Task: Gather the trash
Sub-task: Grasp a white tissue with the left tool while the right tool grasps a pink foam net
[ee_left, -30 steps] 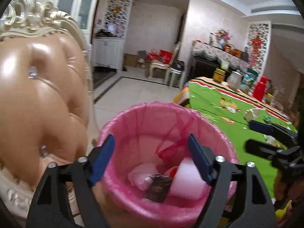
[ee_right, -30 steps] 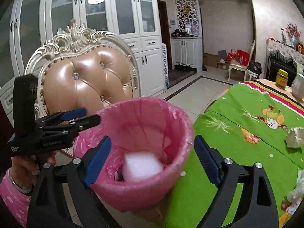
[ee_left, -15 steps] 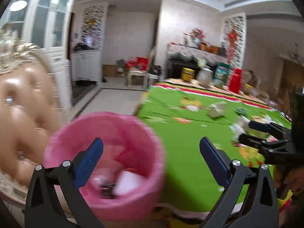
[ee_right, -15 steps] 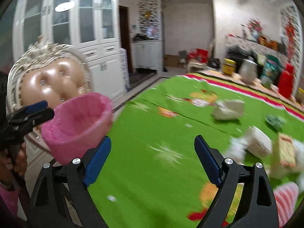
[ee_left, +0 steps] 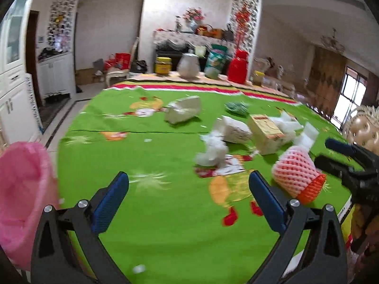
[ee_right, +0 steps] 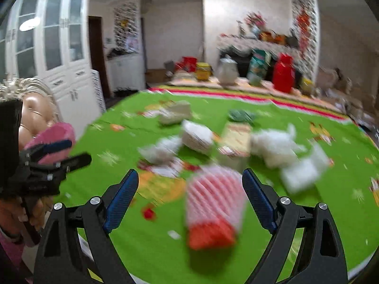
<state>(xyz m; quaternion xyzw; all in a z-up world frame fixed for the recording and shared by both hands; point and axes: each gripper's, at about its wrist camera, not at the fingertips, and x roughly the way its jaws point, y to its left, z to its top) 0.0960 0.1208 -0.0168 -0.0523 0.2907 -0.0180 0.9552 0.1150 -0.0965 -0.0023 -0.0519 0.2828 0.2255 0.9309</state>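
On green-clothed surface (ee_left: 165,213): pink-and-orange foam net sleeve (ee_right: 213,203) ahead of right gripper (ee_right: 189,201), fingers apart, empty; light sleeve may skid away or crush if clamped off-centre

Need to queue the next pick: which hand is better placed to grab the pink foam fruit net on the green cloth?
Probably the right. The right tool is open and the foam fruit net lies between its fingers. The left tool, also open, faces bare green tablecloth, with the net off to its right.
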